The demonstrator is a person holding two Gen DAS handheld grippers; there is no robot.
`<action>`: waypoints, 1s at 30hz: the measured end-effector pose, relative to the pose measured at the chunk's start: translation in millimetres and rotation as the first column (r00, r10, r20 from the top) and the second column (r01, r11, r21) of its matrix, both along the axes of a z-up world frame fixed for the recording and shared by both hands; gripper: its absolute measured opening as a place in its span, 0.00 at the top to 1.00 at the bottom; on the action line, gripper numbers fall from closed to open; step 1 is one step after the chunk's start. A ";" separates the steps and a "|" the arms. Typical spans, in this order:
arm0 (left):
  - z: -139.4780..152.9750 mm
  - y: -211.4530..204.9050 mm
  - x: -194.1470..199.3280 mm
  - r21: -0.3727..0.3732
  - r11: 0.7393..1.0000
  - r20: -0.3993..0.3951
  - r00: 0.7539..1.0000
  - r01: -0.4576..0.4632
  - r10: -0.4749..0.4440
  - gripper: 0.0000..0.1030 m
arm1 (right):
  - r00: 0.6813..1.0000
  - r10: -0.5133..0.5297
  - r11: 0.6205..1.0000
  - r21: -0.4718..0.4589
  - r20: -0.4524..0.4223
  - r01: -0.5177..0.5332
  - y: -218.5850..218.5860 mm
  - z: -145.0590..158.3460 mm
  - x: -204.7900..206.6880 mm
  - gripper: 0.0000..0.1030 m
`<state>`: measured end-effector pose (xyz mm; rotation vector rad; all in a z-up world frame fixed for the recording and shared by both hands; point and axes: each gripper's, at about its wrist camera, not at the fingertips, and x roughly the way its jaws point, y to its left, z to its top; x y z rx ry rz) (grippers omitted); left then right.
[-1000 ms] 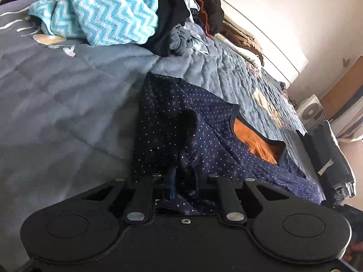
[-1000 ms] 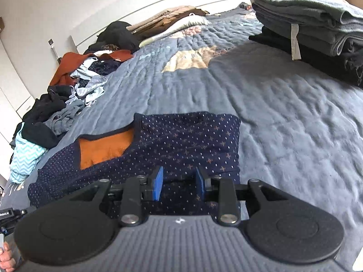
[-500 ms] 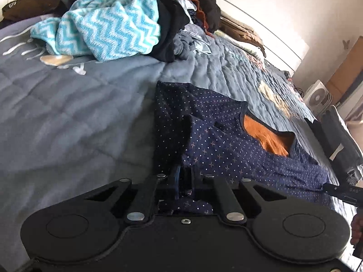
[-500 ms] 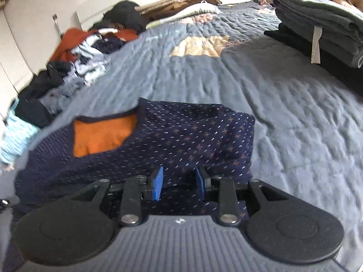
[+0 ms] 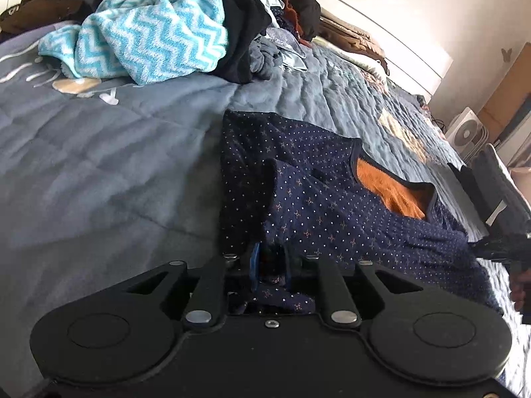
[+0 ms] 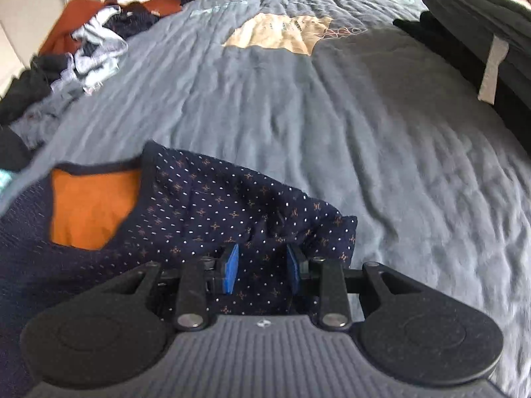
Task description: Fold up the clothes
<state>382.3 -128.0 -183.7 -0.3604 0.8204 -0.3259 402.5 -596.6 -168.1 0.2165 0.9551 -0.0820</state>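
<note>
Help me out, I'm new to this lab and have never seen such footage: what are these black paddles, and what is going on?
Each picture comes from a camera on a hand-held two-finger tool; a person holds one in each hand. The left gripper is shut on a fold of the navy dotted garment with orange lining. The right gripper has that cloth between its jaws, which have just been closing. All this lies on a grey-blue quilted bedspread, with a pile of unfolded clothes and a stack of folded dark clothes nearby.
</note>
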 end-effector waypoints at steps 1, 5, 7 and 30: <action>0.2 1.2 -0.1 -0.013 1.000 -0.001 1.000 -0.003 0.003 0.91 | 1.000 -0.008 1.000 -0.011 0.012 0.008 1.9 -0.1 -0.6 0.83; 12.2 2.4 -3.3 -0.012 1.000 0.057 0.998 -0.002 0.002 0.93 | 0.995 -0.081 0.996 0.028 0.055 0.080 -3.4 10.7 -3.8 0.99; 21.9 2.4 -6.2 -0.009 1.000 0.100 0.995 -0.009 0.010 0.94 | 0.988 -0.091 0.996 0.009 0.126 0.091 -3.3 25.1 -9.1 1.00; 45.3 -10.8 -12.2 0.026 0.997 0.145 0.986 0.074 -0.077 0.63 | 0.978 0.182 0.959 -0.238 0.100 -0.154 42.2 15.6 -84.8 0.96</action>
